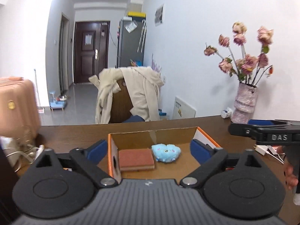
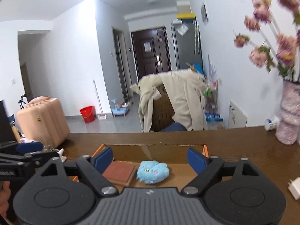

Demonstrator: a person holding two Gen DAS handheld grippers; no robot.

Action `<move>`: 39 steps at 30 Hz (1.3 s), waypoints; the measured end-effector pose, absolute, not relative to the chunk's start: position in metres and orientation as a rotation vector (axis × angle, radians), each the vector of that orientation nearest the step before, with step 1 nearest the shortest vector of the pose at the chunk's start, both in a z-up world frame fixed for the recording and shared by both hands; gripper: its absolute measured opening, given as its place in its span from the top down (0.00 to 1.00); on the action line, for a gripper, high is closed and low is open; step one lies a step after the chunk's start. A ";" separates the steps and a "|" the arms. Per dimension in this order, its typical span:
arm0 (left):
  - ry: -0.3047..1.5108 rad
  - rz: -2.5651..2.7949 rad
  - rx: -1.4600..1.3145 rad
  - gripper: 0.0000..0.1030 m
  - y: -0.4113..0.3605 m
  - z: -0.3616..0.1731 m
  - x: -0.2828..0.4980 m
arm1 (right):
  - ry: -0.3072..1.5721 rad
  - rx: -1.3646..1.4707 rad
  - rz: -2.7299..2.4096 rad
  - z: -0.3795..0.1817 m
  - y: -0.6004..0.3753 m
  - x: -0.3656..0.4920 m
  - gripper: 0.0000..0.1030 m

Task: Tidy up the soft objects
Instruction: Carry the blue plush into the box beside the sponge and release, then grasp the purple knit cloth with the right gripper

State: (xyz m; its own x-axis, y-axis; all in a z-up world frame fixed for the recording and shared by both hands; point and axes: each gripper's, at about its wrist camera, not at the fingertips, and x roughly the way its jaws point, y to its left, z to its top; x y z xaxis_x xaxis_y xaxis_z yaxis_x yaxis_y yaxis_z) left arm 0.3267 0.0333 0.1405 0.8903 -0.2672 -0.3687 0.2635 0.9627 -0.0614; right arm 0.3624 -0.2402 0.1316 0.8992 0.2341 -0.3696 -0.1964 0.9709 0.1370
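Observation:
An orange-edged cardboard box (image 1: 204,133) (image 2: 204,148) stands open on the brown table. Inside it lie a reddish-brown sponge (image 1: 136,159) (image 2: 120,172) on the left and a fluffy light-blue plush toy (image 1: 166,152) (image 2: 152,171) on the right. My left gripper (image 1: 148,152) hangs open above the near side of the box, its blue pads wide apart and nothing between them. My right gripper (image 2: 150,159) is open too, raised over the box, empty. The right gripper's black body also shows at the right edge of the left wrist view, held by a hand.
A pink vase of dried roses (image 1: 243,103) (image 2: 288,112) stands at the table's back right, a small white bottle (image 1: 226,112) beside it. A white charger (image 2: 295,187) lies to the right. A chair draped with a beige coat (image 1: 131,95) is behind the table, a pink suitcase (image 1: 16,105) left.

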 end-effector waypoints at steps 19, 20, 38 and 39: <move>0.438 -0.409 -0.078 0.00 0.067 0.053 0.265 | 0.308 0.305 0.225 0.024 -0.211 0.172 0.04; 0.447 -0.421 -0.086 0.00 0.069 0.049 0.269 | 0.319 0.314 0.228 0.014 -0.207 0.172 0.05; 0.634 -0.640 -0.229 0.64 0.075 0.008 0.336 | 0.479 0.563 0.284 -0.048 -0.184 0.223 0.21; 0.643 -0.628 -0.230 0.77 0.075 0.007 0.336 | 0.497 0.579 0.292 -0.049 -0.185 0.228 0.23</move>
State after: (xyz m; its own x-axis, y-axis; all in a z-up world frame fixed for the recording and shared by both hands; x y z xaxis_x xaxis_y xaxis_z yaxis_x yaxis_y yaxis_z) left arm 0.3358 0.0751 0.0069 0.6243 -0.6104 -0.4875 0.4729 0.7921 -0.3860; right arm 0.2275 -0.1850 -0.0493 0.8430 0.3966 -0.3635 -0.1246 0.8012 0.5853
